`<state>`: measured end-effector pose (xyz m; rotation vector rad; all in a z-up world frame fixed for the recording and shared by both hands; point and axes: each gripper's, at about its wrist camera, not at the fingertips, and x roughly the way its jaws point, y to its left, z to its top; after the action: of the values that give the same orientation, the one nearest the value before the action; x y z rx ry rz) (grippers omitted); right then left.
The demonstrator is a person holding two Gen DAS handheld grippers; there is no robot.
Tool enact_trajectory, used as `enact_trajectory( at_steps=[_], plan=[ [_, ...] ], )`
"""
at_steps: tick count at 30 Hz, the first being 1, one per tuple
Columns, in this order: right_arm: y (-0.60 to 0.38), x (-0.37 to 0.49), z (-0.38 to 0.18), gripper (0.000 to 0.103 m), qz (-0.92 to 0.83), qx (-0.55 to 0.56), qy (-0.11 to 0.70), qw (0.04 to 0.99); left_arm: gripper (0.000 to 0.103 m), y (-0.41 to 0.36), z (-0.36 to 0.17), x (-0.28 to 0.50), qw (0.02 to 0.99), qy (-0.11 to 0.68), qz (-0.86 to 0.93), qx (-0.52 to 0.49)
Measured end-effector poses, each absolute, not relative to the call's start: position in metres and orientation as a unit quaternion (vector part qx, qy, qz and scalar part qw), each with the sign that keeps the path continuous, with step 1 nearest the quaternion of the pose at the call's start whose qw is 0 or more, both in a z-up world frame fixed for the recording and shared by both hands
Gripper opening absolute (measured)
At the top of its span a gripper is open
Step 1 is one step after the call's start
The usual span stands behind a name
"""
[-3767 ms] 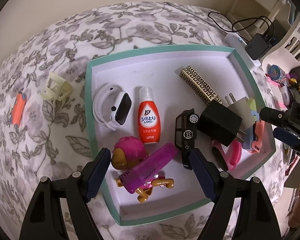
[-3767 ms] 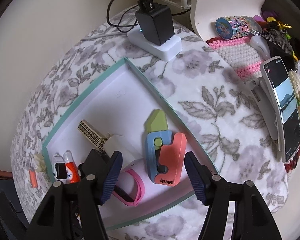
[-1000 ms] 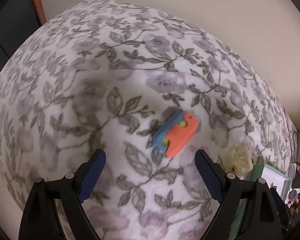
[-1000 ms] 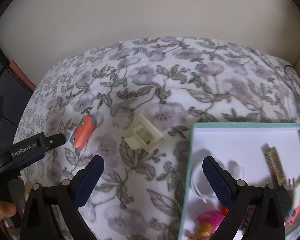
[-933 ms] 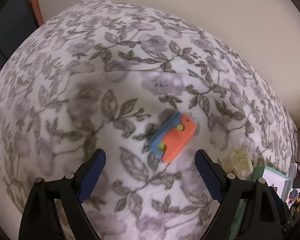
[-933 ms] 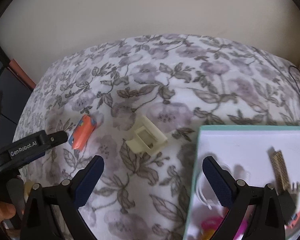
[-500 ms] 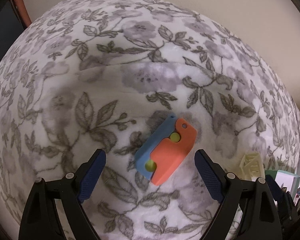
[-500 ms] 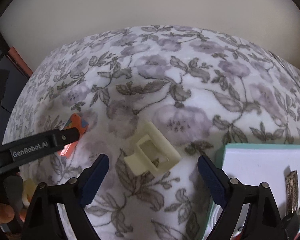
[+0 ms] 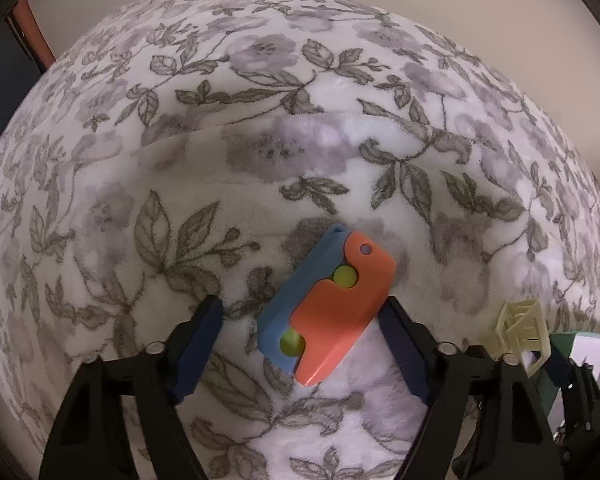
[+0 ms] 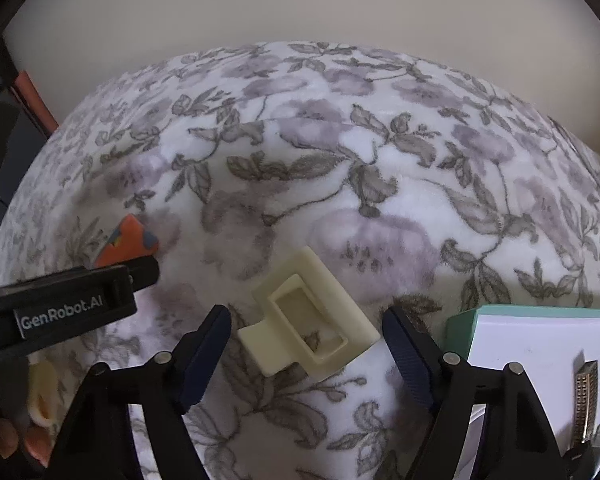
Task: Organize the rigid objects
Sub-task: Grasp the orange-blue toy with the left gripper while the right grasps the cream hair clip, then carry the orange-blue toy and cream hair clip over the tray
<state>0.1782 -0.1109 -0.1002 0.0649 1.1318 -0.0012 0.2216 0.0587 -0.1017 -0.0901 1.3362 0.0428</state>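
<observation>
An orange and blue toy [image 9: 327, 303] with yellow-green dots lies on the flowered blanket. My left gripper [image 9: 302, 346] is open and the toy lies between its fingers, not gripped. A cream hair claw clip [image 10: 308, 333] lies on the blanket. My right gripper [image 10: 306, 354] is open with the clip between its fingers, not gripped. The clip also shows in the left wrist view [image 9: 523, 330]. The toy [image 10: 124, 245] shows partly behind the left gripper's finger [image 10: 76, 296] in the right wrist view.
The teal-rimmed white box [image 10: 540, 320] sits at the right, with a patterned gold bar [image 10: 584, 396] inside. Its corner [image 9: 588, 350] shows in the left wrist view. A plain wall stands behind the blanket. A dark gap with an orange edge [image 9: 36, 36] lies at the left.
Both grippers left the box and came down over the blanket. The left one has closed in around the orange and blue toy, the right one around the cream clip. Both stay open.
</observation>
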Motion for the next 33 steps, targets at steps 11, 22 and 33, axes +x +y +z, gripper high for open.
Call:
enact_trajectory(
  at_steps=[11, 22, 33],
  plan=[
    [-0.116, 0.172, -0.097, 0.06, -0.011, 0.031, 0.537, 0.843, 0.052, 0.042, -0.093, 0.218, 0.786, 0.617, 0.003, -0.041],
    [-0.118, 0.148, -0.076, 0.06, -0.009, 0.049, 0.536, 0.843, 0.047, 0.039, -0.066, 0.179, 0.79, 0.609, -0.019, -0.064],
    [-0.121, 0.116, -0.036, 0.06, -0.017, 0.043, 0.518, 0.854, 0.041, 0.052, -0.039, 0.149, 0.803, 0.59, -0.031, -0.074]
  ],
)
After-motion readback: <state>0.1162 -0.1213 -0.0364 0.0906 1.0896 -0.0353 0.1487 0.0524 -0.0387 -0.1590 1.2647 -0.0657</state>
